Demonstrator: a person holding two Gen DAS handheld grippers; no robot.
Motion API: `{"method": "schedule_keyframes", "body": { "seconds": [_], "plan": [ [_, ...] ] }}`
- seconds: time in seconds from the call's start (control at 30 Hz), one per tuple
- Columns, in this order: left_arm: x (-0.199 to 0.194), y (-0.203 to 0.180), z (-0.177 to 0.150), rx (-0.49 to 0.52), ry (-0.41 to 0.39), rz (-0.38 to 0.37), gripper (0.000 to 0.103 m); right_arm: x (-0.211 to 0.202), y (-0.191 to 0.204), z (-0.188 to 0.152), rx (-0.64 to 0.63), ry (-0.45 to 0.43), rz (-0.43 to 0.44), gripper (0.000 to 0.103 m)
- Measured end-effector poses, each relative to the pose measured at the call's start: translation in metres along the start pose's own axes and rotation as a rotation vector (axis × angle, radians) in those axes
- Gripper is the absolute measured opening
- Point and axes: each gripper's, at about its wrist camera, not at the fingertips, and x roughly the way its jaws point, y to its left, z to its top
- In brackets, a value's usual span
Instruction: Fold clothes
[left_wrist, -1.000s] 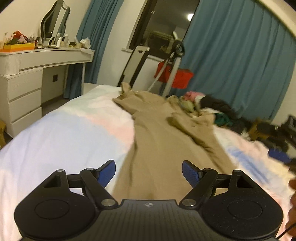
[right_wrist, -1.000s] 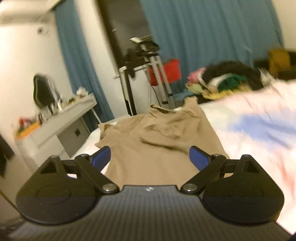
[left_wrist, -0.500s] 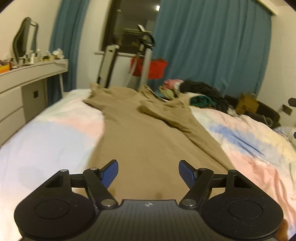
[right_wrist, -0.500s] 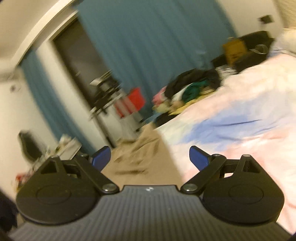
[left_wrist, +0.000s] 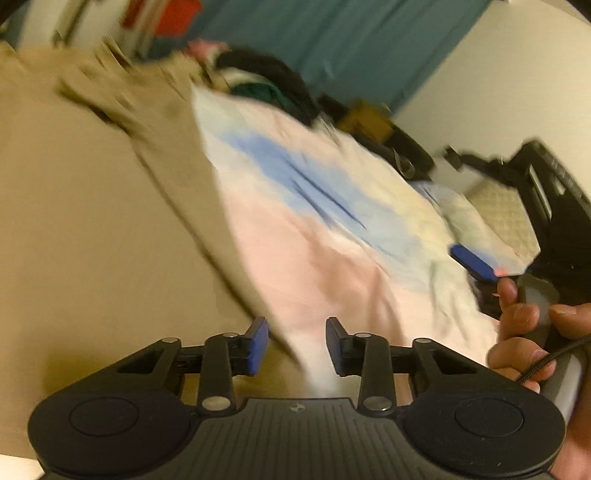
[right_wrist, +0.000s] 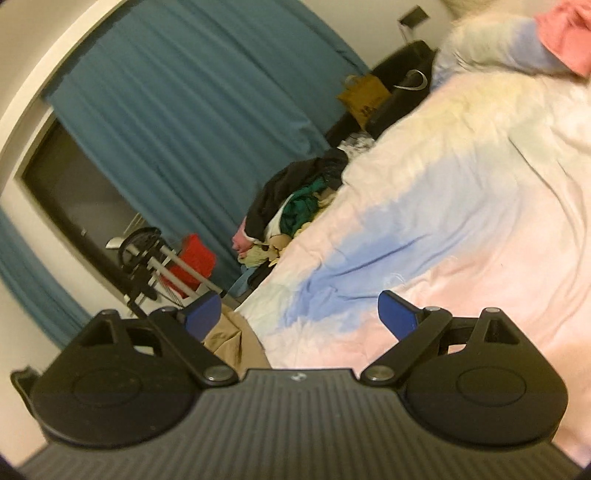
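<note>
A tan garment (left_wrist: 92, 229) lies spread flat on the bed and fills the left of the left wrist view. Its right edge runs down to my left gripper (left_wrist: 297, 345), which hovers low over that edge, half closed and holding nothing. In the right wrist view only a corner of the tan garment (right_wrist: 236, 345) shows, beside the left finger. My right gripper (right_wrist: 301, 314) is wide open and empty above the bedspread. It also shows in the left wrist view (left_wrist: 480, 266), held in a hand at the right.
The pastel pink, blue and white bedspread (left_wrist: 332, 236) covers the bed. A pile of mixed clothes (right_wrist: 295, 210) lies at the bed's far end. Teal curtains (right_wrist: 192, 118), a tripod (right_wrist: 155, 254) and a red bag (right_wrist: 195, 258) stand behind.
My left gripper has swung right and down to the garment's right edge, and its jaws have narrowed. My right gripper has tilted and turned away from the garment toward the bedspread.
</note>
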Motion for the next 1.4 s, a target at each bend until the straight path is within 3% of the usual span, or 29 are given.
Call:
{"method": "schedule_keyframes", "body": {
  "seconds": [0.07, 0.2, 0.27, 0.33, 0.4, 0.7, 1.0, 1.2, 1.4],
  "plan": [
    [0.024, -0.004, -0.002, -0.003, 0.057, -0.009, 0.034, 0.004, -0.007, 0.001, 0.021, 0.0, -0.014, 0.093],
    [0.055, 0.002, -0.007, -0.029, 0.132, 0.06, 0.034, 0.009, -0.011, 0.0, 0.019, 0.026, -0.018, 0.093],
    [0.061, 0.009, -0.007, -0.052, 0.135, 0.066, 0.026, 0.01, -0.013, -0.001, 0.021, 0.033, -0.02, 0.093],
    [0.064, 0.017, -0.006, -0.088, 0.138, 0.068, 0.004, 0.011, -0.014, -0.001, 0.026, 0.035, -0.022, 0.093],
    [0.062, 0.023, -0.009, -0.131, 0.143, 0.042, 0.002, 0.013, -0.015, -0.001, 0.031, 0.038, -0.023, 0.093],
    [0.007, 0.033, 0.004, -0.216, 0.08, -0.1, 0.001, 0.014, -0.005, -0.004, -0.033, 0.029, -0.052, 0.093],
    [-0.084, 0.1, 0.018, -0.384, -0.007, -0.225, 0.001, 0.02, 0.015, -0.015, -0.113, 0.121, -0.006, 0.093],
    [-0.118, 0.172, 0.012, -0.51, -0.046, -0.225, 0.001, 0.02, 0.031, -0.027, -0.159, 0.173, 0.022, 0.093],
    [-0.093, 0.199, -0.003, -0.523, 0.01, -0.205, 0.002, 0.025, 0.049, -0.047, -0.213, 0.277, 0.062, 0.093]
  ]
}}
